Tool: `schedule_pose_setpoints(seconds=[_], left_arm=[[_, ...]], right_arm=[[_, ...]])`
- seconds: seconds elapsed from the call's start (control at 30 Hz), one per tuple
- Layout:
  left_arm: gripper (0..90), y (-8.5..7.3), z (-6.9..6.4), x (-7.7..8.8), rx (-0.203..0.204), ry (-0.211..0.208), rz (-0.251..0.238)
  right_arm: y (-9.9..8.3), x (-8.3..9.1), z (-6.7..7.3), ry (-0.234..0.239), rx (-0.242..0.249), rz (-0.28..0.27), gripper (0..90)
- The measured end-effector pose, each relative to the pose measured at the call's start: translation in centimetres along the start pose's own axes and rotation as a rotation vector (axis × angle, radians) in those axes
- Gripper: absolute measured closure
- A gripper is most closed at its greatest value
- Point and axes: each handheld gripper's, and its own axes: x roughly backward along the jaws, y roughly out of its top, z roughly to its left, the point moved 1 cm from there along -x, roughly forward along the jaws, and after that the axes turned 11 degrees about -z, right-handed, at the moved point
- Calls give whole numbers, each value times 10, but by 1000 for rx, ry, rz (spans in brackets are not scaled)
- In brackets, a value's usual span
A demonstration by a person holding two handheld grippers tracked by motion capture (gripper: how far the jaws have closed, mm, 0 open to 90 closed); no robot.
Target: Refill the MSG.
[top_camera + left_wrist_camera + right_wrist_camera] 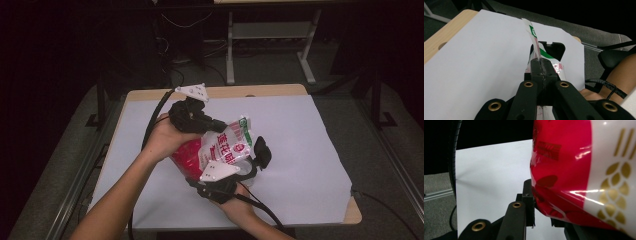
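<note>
A red and white plastic bag [192,152] with printed characters is held up over the white-covered table [305,135]. My left gripper [221,125] comes in from the left and is shut on the bag's flat green and white top seam [533,32]. In the left gripper view its jaws pinch that seam edge-on [541,67]. My right gripper [246,164] holds the bag from the near side. One of its fingers [262,151] stands to the right of the bag. In the right gripper view the bulging red side of the bag [564,160] presses against the left finger [527,195] and hides the other jaw.
A white sheet [474,65] covers most of the wooden tabletop, with bare wood at the far edge [270,90] and near right corner. Cables [152,117] trail from both grippers. Metal frame legs [230,50] stand on the dark floor beyond the table.
</note>
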Motion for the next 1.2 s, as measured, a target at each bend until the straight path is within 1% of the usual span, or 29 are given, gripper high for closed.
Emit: schedule_pose_setpoints(seconds=[0.03, 0.17, 0.2, 0.27, 0.37, 0.53, 0.6, 0.63, 0.67, 0.77, 0.83, 0.93, 1.03, 1.07, 1.1, 1.2], left_arm=[[900, 0, 0, 0, 5, 0, -9], [900, 2, -1, -2, 5, -8, 0], [900, 2, -1, -3, -2, -10, 4], [900, 3, -2, -3, 1, -11, 0], [900, 4, -2, -3, 5, -11, -2], [900, 4, -1, -4, 14, 4, 1], [900, 4, -1, -5, 15, 1, 11], [900, 5, -1, -6, 16, 9, 14], [900, 5, -1, -8, 24, 8, 20], [900, 5, 0, -11, 20, 8, 49], [900, 5, 1, -13, 31, 10, 57], [900, 5, 2, -15, 37, 12, 68], [900, 6, 1, -18, 32, 8, 89], [900, 6, 1, -19, 22, 5, 101], [900, 6, 0, -20, 28, 6, 99], [900, 9, -1, -24, 16, 1, 112]], right_arm=[[0, 0, -1, 1, -6, -3, 768], [0, 1, -1, -9, -20, -5, 768], [-1, 1, 0, -13, -22, -6, 768], [-1, 1, 1, -29, -22, -11, 768], [-1, 1, 3, -45, -14, -12, 768], [-1, 2, 7, -76, 19, -14, 769], [-1, 2, 7, -72, 15, -11, 769], [-1, 2, 7, -71, 17, -11, 769], [-1, 2, 7, -68, 19, -12, 769], [-1, 3, 9, -61, 38, -11, 770], [-2, 3, 9, -55, 55, -11, 770], [-2, 3, 9, -51, 51, -9, 769], [-3, 3, 9, -46, 45, -12, 769], [-3, 3, 9, -43, 41, -14, 769], [-4, 3, 10, -44, 41, -15, 769], [-4, 3, 10, -51, 38, -19, 769]])
